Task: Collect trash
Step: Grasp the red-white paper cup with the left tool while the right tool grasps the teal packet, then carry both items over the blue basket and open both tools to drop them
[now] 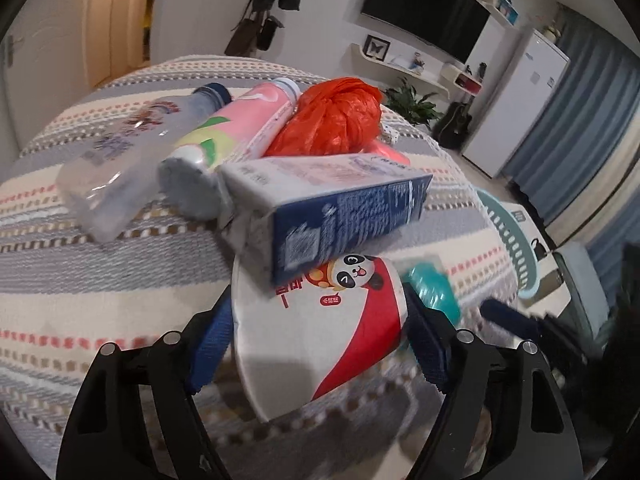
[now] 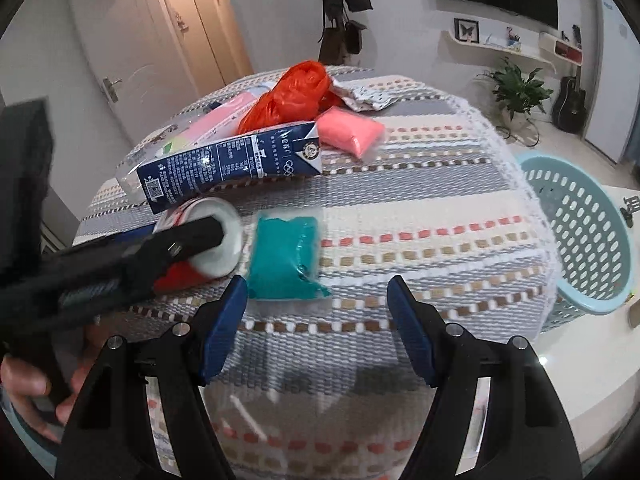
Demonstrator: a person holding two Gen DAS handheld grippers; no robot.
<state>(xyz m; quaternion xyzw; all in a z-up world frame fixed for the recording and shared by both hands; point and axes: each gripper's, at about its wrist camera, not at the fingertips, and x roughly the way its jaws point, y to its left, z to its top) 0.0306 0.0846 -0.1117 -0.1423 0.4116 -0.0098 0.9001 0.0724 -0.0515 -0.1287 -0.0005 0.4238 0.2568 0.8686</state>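
Starting out: left gripper [image 1: 320, 340] brackets the paper cup [image 1: 320, 336], contact unclear. Our right gripper [image 2: 316, 320] is spread and empty, teal packet [image 2: 286, 258] just ahead. Basket [image 2: 576, 232] to its right looks empty; carton [image 2: 232, 168], bottles, bags remain beyond.

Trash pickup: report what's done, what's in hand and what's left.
Done: nothing visible in the basket. In hand: the left gripper straddles the paper cup; the right gripper is open and empty. Left: milk carton, teal packet, pink packet, orange bag, two bottles.
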